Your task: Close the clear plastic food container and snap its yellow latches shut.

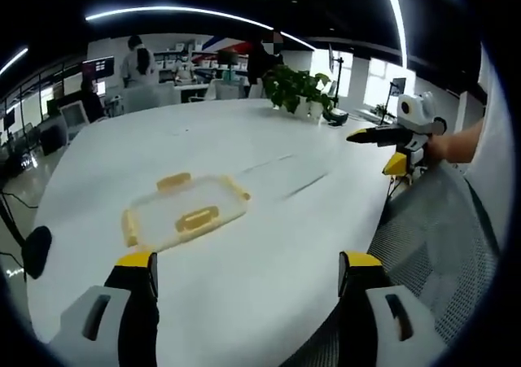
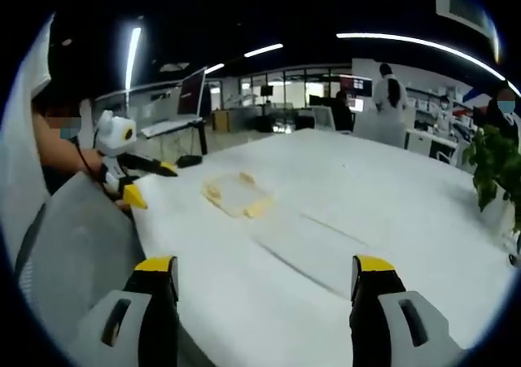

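Note:
A clear plastic food container (image 1: 186,211) with yellow latches lies flat on the white table (image 1: 244,155), its lid on top. My left gripper (image 1: 247,271) stands open just short of it, nothing between its jaws. At the table's right edge, well away from the container, my right gripper (image 1: 389,146) hangs with its jaws apart. In the right gripper view the container (image 2: 237,194) lies far ahead on the table, my right gripper (image 2: 264,276) is open and empty, and my left gripper (image 2: 146,180) sits at the left, close to the container.
A potted plant (image 1: 297,89) stands at the table's far side, also seen at the right edge (image 2: 496,168). A grey mesh chair back (image 1: 435,237) is beside the table edge. People stand among desks and monitors (image 2: 387,90) in the background.

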`<state>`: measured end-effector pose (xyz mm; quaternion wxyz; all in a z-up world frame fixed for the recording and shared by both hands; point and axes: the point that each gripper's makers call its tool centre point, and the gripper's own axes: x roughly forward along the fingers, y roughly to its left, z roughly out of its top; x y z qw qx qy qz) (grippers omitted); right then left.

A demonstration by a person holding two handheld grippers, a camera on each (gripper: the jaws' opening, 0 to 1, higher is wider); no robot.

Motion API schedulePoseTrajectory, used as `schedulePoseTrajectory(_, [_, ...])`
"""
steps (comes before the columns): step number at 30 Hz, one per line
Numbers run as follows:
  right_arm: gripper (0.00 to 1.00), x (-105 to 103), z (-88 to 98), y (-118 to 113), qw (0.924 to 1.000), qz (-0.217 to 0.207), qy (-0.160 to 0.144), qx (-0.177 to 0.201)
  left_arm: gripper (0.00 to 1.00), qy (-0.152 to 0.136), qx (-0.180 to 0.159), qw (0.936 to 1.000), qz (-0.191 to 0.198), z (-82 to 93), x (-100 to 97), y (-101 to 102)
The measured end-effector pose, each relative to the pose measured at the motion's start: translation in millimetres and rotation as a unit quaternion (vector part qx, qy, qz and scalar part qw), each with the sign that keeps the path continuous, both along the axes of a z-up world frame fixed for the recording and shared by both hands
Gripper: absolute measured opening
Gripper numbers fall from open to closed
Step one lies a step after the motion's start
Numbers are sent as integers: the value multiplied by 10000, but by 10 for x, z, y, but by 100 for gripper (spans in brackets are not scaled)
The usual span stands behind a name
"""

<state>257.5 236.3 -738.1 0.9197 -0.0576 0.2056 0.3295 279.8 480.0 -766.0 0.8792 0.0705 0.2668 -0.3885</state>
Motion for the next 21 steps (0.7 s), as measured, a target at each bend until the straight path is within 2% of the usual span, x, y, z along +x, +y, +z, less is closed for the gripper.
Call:
schedulePoseTrajectory(3, [87,20,-30,-43,10000,-24,-5,-2,92,38,-217,9997,124,36,38,16])
schedulePoseTrajectory(10, [86,54,-61,-119,9999,-116,-10,27,93,89,-326,9991,264,2,77,93])
schedulePoseTrajectory(15, [86,72,-61,-140,9998,-166,-31,74,95,50,-513,9983,268,55,87,51])
schedulePoseTrajectory(17, [86,71,-69,-145,9998,-170,-15,67,95,69,-416,9988,261,28,87,60])
schedulePoseTrajectory(21, [85,67,-73,-128,9999,-106,-20,32,95,61,-480,9984,277,47,88,48])
